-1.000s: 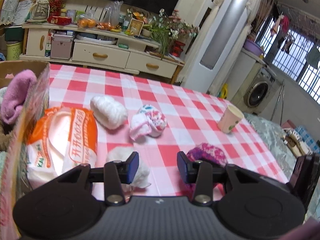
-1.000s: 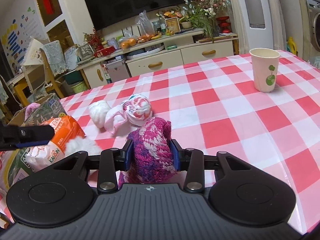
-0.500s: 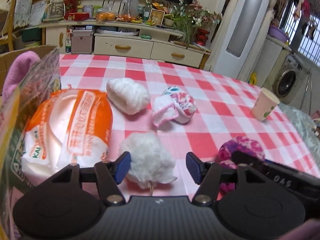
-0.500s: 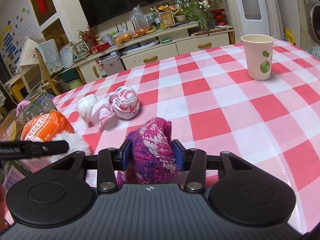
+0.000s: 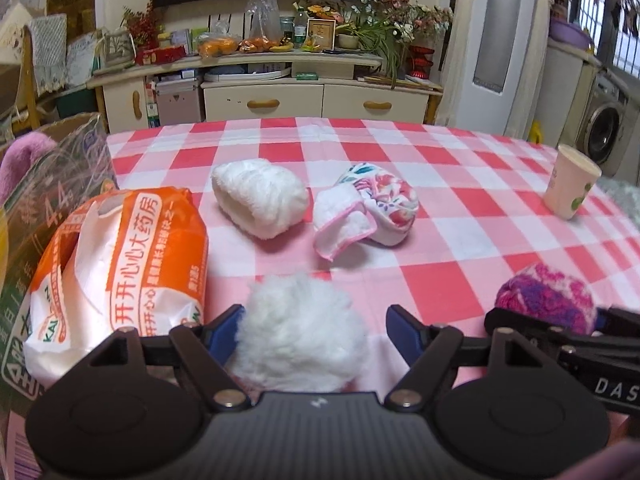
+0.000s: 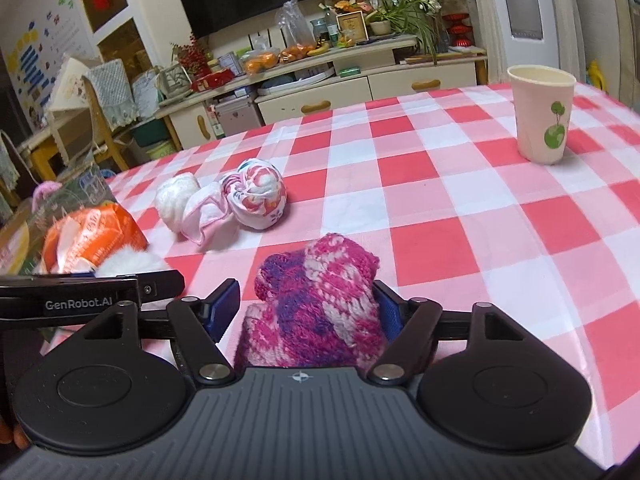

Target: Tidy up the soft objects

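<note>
A white fluffy ball (image 5: 300, 340) lies on the pink checked tablecloth between the jaws of my left gripper (image 5: 316, 330). The jaws are opening; a gap shows at the right pad, so nothing is gripped. A pink and purple knit piece (image 6: 320, 300) rests on the cloth inside my right gripper (image 6: 306, 310). Its jaws are also opening, and the left pad stands clear of the knit. Farther back lie a rolled white towel (image 5: 260, 200) and a floral cloth bundle (image 5: 372, 208). The two grippers sit side by side, left of each other's view.
An orange and white plastic bag (image 5: 120, 280) lies left of the fluffy ball, against a cardboard box (image 5: 52, 184) holding a pink plush thing (image 5: 20, 160). A paper cup (image 6: 542, 120) stands at the far right. Beyond the table's far edge is a cluttered sideboard (image 5: 280, 96).
My left gripper came down and forward over the fluffy ball and its jaws spread around it. My right gripper's jaws widened and let go of the knit piece they were pinching.
</note>
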